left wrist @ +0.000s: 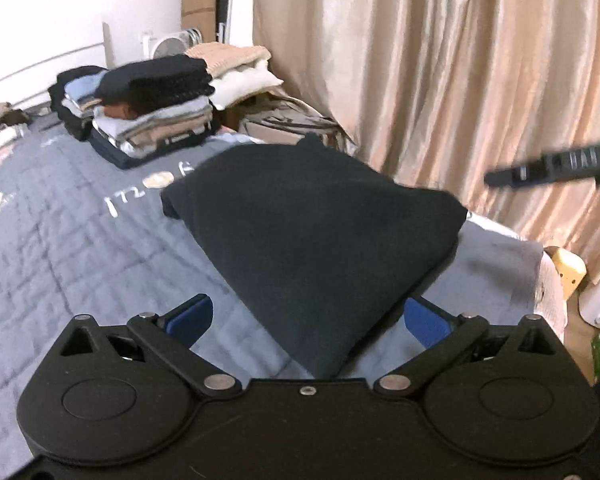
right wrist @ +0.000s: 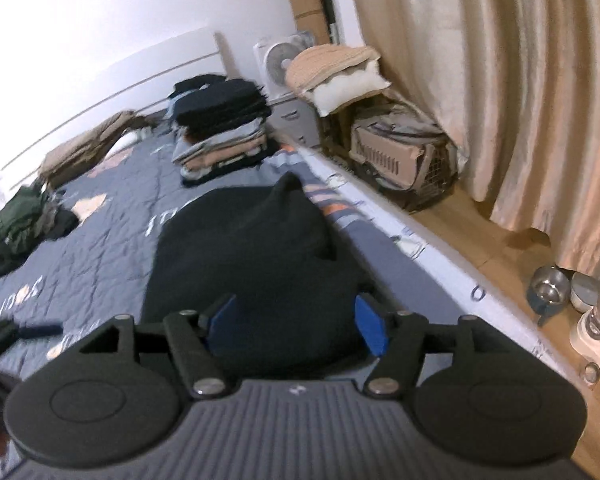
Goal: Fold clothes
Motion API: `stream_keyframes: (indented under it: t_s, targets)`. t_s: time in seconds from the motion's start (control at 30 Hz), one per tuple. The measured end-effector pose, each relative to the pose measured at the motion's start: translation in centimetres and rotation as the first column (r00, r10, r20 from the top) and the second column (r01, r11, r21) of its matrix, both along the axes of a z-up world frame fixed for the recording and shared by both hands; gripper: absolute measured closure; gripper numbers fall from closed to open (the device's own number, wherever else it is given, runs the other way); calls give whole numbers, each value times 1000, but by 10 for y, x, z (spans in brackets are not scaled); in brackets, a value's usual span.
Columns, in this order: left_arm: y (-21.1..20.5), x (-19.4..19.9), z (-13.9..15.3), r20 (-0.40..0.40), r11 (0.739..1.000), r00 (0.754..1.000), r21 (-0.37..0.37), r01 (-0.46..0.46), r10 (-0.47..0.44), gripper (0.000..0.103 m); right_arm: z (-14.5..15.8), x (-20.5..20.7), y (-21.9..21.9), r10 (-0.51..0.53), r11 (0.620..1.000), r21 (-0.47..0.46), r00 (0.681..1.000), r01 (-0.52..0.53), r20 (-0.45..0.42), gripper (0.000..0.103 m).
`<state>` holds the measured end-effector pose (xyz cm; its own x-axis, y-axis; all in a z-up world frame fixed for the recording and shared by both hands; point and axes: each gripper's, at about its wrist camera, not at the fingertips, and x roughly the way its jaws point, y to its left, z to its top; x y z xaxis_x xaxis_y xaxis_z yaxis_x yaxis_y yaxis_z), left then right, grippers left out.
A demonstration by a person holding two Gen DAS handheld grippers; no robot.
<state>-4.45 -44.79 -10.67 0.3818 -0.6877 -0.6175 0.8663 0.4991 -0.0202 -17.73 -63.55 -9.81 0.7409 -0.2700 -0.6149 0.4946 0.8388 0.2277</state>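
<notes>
Even, soft indoor light; curtain (left wrist: pixel 440 80) glows warmly. Motion blur throughout, strong fisheye bending, dark vignetted corners.

Black garment (left wrist: pixel 316 240) (folded), grey quilted bedspread (left wrist: pixel 80 248)

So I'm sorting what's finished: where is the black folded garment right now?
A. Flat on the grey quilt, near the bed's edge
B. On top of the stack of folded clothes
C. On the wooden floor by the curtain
A: the black folded garment lies on the grey quilt, apart from the stack of folded clothes.
</notes>
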Motion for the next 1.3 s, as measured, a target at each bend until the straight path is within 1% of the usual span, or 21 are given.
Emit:
stream_keyframes:
  t_s: [0.1, 0.2, 0.27, 0.4, 0.53, 0.67, 0.8, 0.97, 1.3]
  targets:
    - [-3, -6, 17, -4, 1000, 1000, 2, -17, 17, 0, 4, 0, 11, 9, 1000, 30, 999, -8, -52, 36]
    - [-7, -9, 31, 4, 999, 999, 38, -38, 37, 0, 15, -8, 25, 14, 1000, 22, 998, -12, -61, 32]
    - [-9, -10, 39, 12, 997, 999, 61, -35, 35, 0, 21, -14, 33, 17, 1000, 18, 998, -16, -67, 31]
    - [-8, -14, 48, 31, 997, 999, 80, -22, 19, 0, 32, -23, 45, 24, 1000, 9, 995, -23, -95, 29]
    - [-5, -19, 56, 35, 995, 999, 89, -34, 31, 0, 44, -32, 52, 15, 1000, 8, 996, -14, -85, 23]
    - [0, -24, 63, 54, 993, 998, 107, -42, 36, 0, 51, -34, 57, 27, 1000, 7, 995, -26, -98, 21]
    - [3, -29, 70, 64, 993, 998, 117, -34, 27, 0, 54, -37, 63, 37, 999, -4, 993, -37, -115, 21]
    - [6, -27, 71, 58, 991, 998, 127, -30, 23, 0, 54, -40, 67, 65, 998, 27, 992, -63, -109, 21]
    - [9, -27, 71, 67, 991, 998, 132, -26, 17, 0, 55, -42, 72, 66, 998, 22, 991, -64, -116, 21]
